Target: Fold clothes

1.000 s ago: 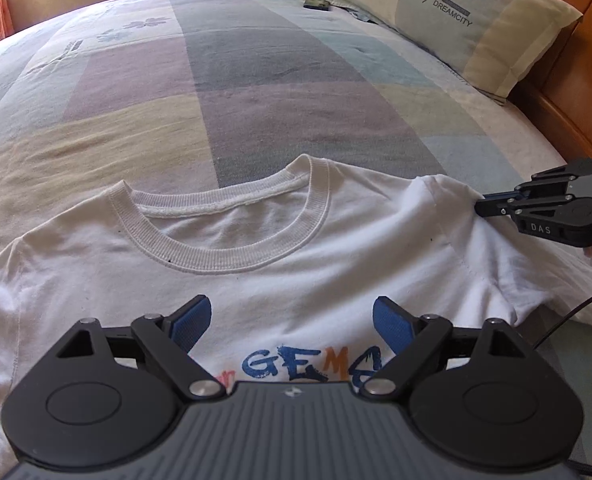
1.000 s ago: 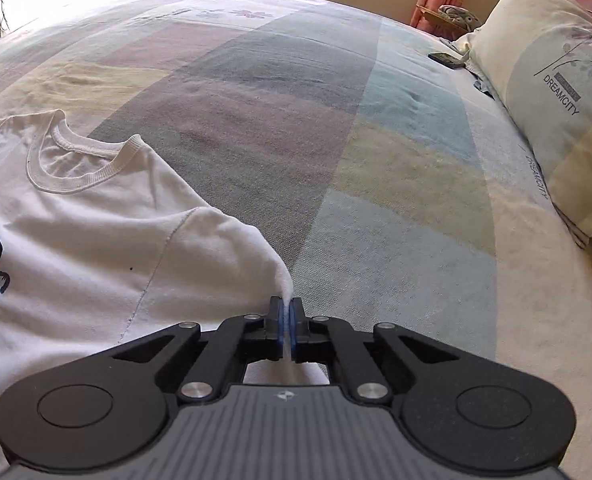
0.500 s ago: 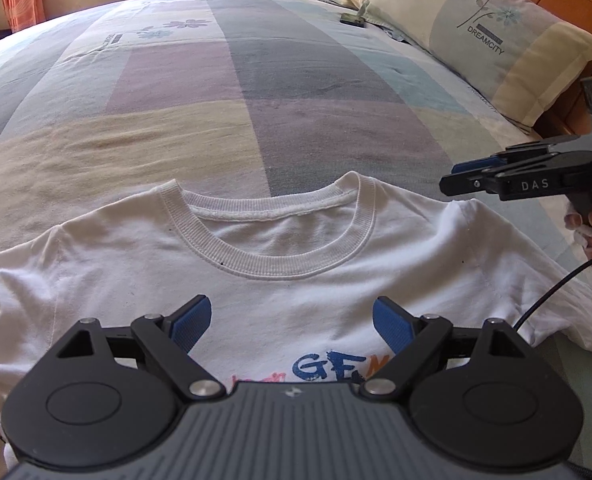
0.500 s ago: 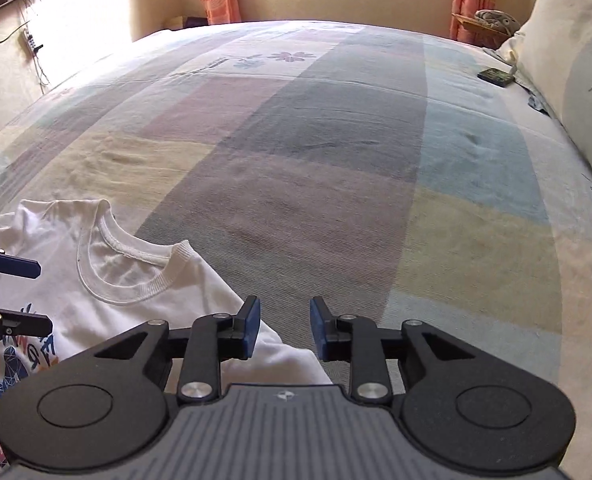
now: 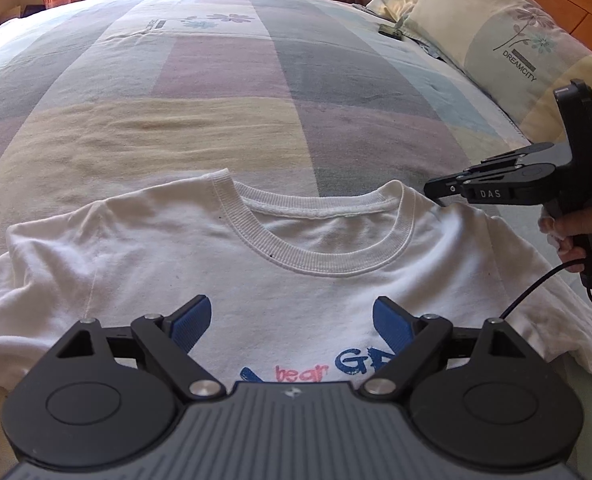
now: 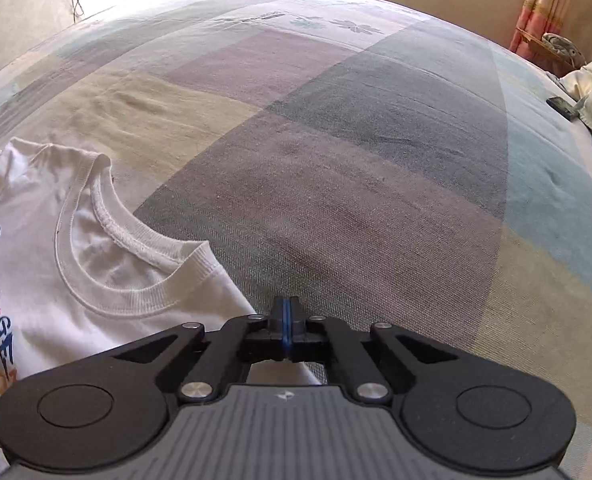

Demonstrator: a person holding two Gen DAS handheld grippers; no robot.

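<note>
Pastel patchwork bed [image 5: 224,80]: white printed T-shirt [image 5: 200,248] flat, unfolded. Left gripper [image 5: 292,322] wide; right gripper [image 6: 284,312] closed at 3 o'clock shoulder, whether pinching cloth unclear. Next: fold sleeve inward.

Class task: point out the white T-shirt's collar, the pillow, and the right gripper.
T-shirt collar [image 5: 319,258]: left wrist view, front ribbed band.
Pillow [image 5: 507,40]: left wrist view, printed face.
Right gripper [image 6: 285,320]: right wrist view, between its closed blue fingertips.

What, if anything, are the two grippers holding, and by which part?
The left gripper is open, holding nothing. The right gripper is shut at the T-shirt's shoulder beside the collar; pinched fabric cannot be confirmed.
</note>
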